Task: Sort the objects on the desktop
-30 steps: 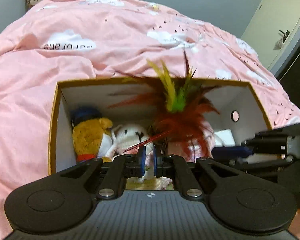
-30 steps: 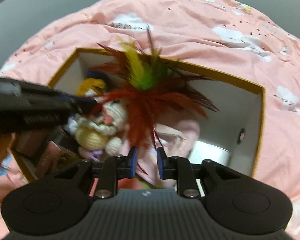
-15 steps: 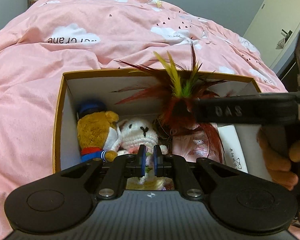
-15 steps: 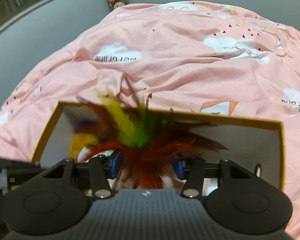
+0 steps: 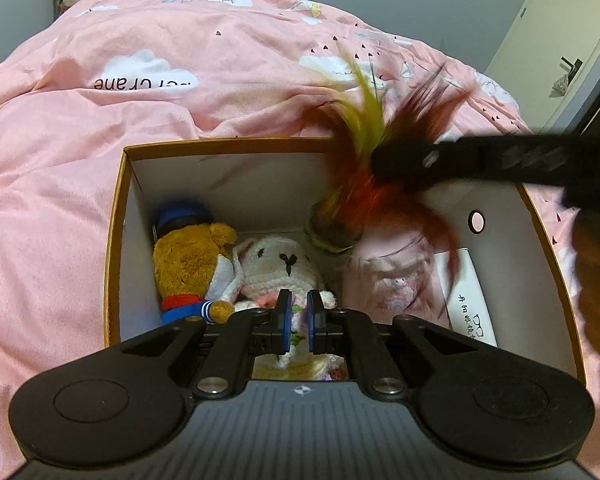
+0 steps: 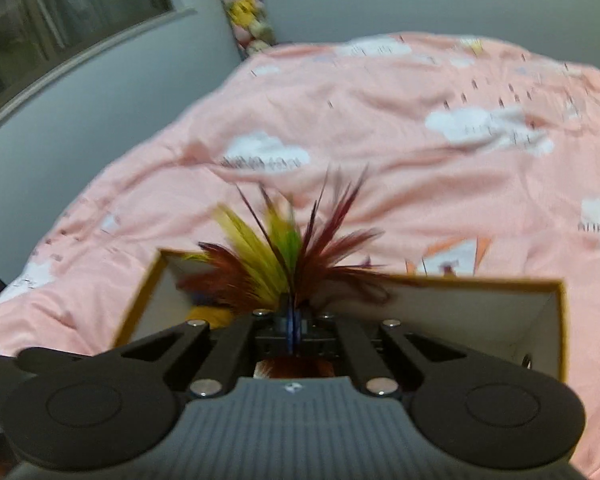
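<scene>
A feather shuttlecock (image 5: 360,168) with red, yellow and green feathers hangs over the open cardboard box (image 5: 118,216). My right gripper (image 6: 293,326) is shut on the shuttlecock's feathers (image 6: 284,256) and holds it above the box's far right side; its black arm (image 5: 480,160) crosses the left wrist view. My left gripper (image 5: 298,320) is empty with its jaws a narrow gap apart, low over the box's near edge. In the box lie a brown bear toy (image 5: 188,264), a white knitted bunny (image 5: 278,268) and a pink pouch (image 5: 396,280).
The box sits on a pink cloud-print duvet (image 5: 160,80). A white carton (image 5: 470,300) lies at the box's right wall. Plush toys (image 6: 248,12) hang in the far corner. A door (image 5: 560,40) stands at the right.
My right gripper has closed on the shuttlecock's feathers and lifted it up and right. My left gripper no longer holds the shuttlecock and has stayed low over the box.
</scene>
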`<state>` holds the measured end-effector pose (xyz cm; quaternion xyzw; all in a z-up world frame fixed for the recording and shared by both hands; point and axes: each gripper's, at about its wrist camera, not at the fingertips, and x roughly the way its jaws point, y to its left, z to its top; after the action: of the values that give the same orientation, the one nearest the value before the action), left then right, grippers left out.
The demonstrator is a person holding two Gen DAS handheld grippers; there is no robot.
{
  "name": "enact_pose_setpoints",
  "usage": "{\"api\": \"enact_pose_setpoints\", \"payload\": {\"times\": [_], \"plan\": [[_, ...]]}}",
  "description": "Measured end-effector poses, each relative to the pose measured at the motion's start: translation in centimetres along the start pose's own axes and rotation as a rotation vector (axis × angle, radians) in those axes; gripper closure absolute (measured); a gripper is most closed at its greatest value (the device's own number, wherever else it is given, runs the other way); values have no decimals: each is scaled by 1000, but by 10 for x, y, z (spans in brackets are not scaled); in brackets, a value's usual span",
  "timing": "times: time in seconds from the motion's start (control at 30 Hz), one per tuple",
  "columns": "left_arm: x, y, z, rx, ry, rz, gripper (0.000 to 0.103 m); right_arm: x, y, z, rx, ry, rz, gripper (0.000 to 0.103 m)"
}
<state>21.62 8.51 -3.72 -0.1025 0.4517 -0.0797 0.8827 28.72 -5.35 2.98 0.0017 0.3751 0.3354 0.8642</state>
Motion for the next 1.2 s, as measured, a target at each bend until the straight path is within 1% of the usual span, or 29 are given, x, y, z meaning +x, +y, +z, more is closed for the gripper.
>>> {"api": "enact_pose_setpoints", "payload": {"times": [0.07, 0.13, 0.27, 0.33, 0.43, 0.53, 0.73, 0.87, 0.93, 1.03, 1.07, 1.13, 1.2], "plan": [[0, 0, 0, -1, -1, 2, 95, -12, 2, 6, -22, -18, 13, 102], [0, 0, 0, -1, -2, 3, 95, -23, 2, 11, -35, -24, 1, 102], [-3, 0, -1, -9, -20, 7, 95, -38, -3, 14, -72, -2, -100, 102], [-6, -1, -2, -12, -30, 1, 95, -42, -5, 10, -126, 5, -180, 102], [-13, -2, -2, -17, -50, -3, 95, -43, -11, 0, -185, 21, -267, 102], [-19, -3, 0, -14, -63, -4, 95, -39, -15, -7, -237, 18, -329, 102], [-30, -7, -3, -9, -70, -4, 95, -29, -22, -16, -294, 24, -401, 102], [-34, -8, -6, -6, -63, -1, 95, -25, -22, -24, -350, 23, -464, 102], [-36, -9, -8, -3, -63, -1, 95, -25, -22, -28, -362, 27, -470, 101], [-39, -10, -10, 0, -55, -5, 95, -29, -25, -31, -341, 32, -469, 96], [-40, -11, -12, 0, -51, -6, 95, -31, -25, -32, -335, 31, -467, 92], [-42, -14, -15, 2, -40, -6, 95, -37, -25, -35, -328, 27, -463, 89], [-45, -16, -20, 8, -33, -7, 95, -44, -24, -38, -313, 24, -450, 88]]}}
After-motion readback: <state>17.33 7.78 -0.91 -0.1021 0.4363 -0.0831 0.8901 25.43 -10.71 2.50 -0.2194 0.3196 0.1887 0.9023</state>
